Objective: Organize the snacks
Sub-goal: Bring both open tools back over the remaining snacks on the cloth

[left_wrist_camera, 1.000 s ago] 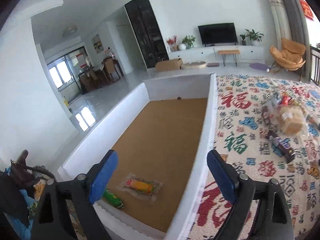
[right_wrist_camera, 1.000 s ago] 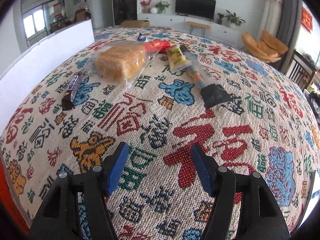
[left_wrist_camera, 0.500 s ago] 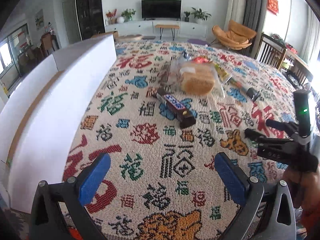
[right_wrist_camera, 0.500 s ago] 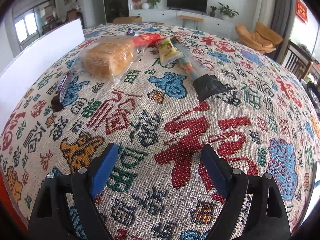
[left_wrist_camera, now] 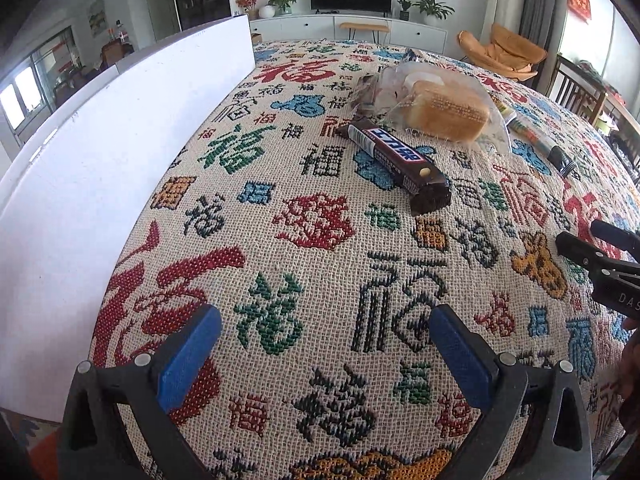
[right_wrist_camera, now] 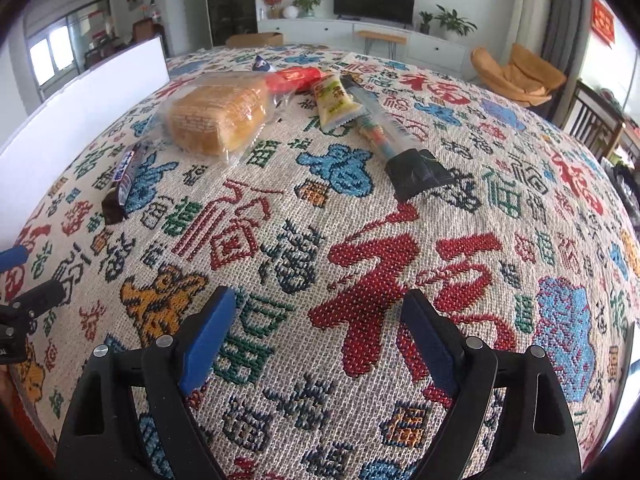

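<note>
Left gripper: jaws spread wide, nothing between the blue pads, tilted down over the patterned cloth.
Right gripper: jaws spread, nothing between them, also over bare cloth.
Chocolate bar: flat on the cloth, ahead of the left gripper and slightly to its right, well apart from the pads; in the right view it lies far to the left.
Bread: in a clear bag, just behind the bar, touching its far end.
Other snacks: a green sachet, a red packet and a long tube with a black end lie ahead of the right gripper, apart from it.
Box: white wall along the cloth's left edge, left of the left gripper.
</note>
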